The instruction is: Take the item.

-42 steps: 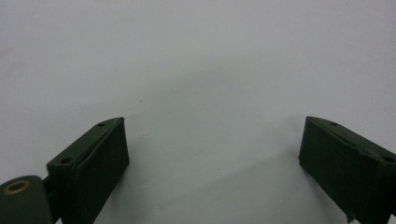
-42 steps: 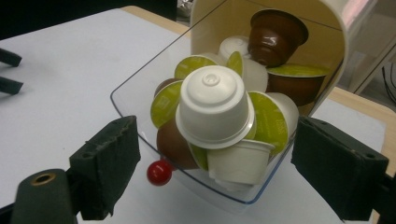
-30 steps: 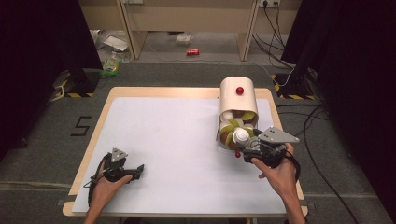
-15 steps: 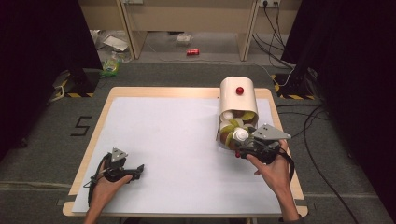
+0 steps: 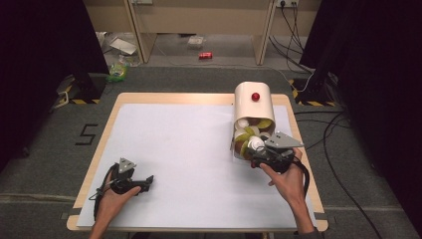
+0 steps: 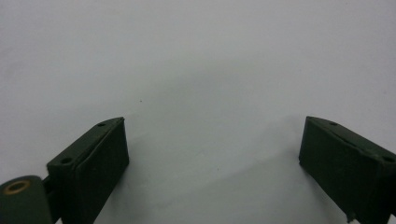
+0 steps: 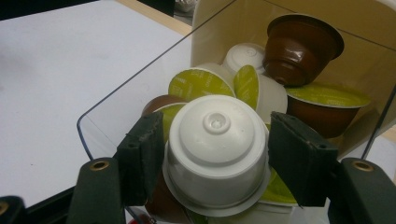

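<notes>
The right tongs [image 7: 212, 154] have just been closing and now clench a white coffee capsule [image 7: 215, 149], one pad pressed to each side of its body, its flat base turned toward the right gripper view's camera. The capsule sits at the mouth of a cream dispenser [image 5: 254, 107] lying near the desk's right edge, toward the far right corner, with a red knob [image 5: 255, 96] on top. A clear plastic tray [image 7: 140, 79] fronts the dispenser's opening, and the gripped capsule rests among others piled there: brown capsules [image 7: 299, 46], white ones, and several showing yellow-green foil lids [image 7: 198, 84]. From the high view the right tongs [image 5: 256, 149] reach into that opening from the near side, the person's right hand [image 5: 283, 172] behind them.

The left tongs [image 6: 212, 154] are released, jaws spread wide over the bare white sheet of the desk [image 6: 196, 60] with nothing between them. In the high view they [image 5: 147, 181] lie near the desk's near left corner, well apart from the dispenser, held in the person's left hand [image 5: 112, 199]
</notes>
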The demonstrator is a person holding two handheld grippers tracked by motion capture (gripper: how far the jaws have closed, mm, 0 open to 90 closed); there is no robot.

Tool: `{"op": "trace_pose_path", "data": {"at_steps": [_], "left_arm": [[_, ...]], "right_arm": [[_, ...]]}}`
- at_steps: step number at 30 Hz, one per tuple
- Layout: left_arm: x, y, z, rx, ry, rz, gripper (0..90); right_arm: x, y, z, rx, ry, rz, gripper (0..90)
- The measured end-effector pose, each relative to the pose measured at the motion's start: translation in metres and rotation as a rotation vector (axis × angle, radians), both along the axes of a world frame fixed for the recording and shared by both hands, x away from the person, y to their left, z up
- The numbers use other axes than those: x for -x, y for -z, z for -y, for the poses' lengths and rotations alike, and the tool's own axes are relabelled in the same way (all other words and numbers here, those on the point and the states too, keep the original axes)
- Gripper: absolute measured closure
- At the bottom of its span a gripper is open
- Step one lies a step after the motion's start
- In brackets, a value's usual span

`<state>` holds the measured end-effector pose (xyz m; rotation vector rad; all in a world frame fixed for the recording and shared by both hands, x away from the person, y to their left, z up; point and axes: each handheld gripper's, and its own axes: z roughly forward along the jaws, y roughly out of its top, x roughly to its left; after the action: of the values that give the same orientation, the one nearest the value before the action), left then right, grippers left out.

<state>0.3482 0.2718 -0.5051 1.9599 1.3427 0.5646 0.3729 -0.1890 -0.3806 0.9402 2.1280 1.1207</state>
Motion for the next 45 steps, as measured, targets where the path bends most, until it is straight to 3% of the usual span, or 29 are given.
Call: {"op": "trace_pose_path", "data": {"at_steps": [6, 8, 10, 18, 25, 31, 45], "left_arm": [[0.000, 0.000, 0.000, 0.001, 0.000, 0.000, 7.4], [0.000, 0.000, 0.000, 0.000, 0.000, 0.000, 7.4], [0.000, 0.000, 0.000, 0.000, 0.000, 0.000, 7.5], [0.000, 0.000, 0.000, 0.000, 0.000, 0.000, 7.5], [0.000, 0.000, 0.000, 0.000, 0.000, 0.000, 7.5], [0.000, 0.000, 0.000, 0.001, 0.000, 0.000, 7.5], [0.000, 0.000, 0.000, 0.001, 0.000, 0.001, 7.5]], "right_arm": [[0.001, -0.001, -0.001, 0.007, 0.000, 0.005, 39.1], [0.002, -0.002, -0.001, 0.003, -0.011, 0.010, 47.5], [0.002, -0.003, -0.001, -0.003, -0.015, 0.015, 48.1], [0.003, -0.004, 0.003, -0.006, -0.008, -0.014, 43.3], [0.006, -0.001, 0.006, 0.042, -0.009, -0.041, 39.0], [0.009, -0.004, 0.009, 0.038, 0.014, -0.070, 38.6], [0.009, -0.004, 0.008, 0.031, 0.042, -0.071, 40.1]]}}
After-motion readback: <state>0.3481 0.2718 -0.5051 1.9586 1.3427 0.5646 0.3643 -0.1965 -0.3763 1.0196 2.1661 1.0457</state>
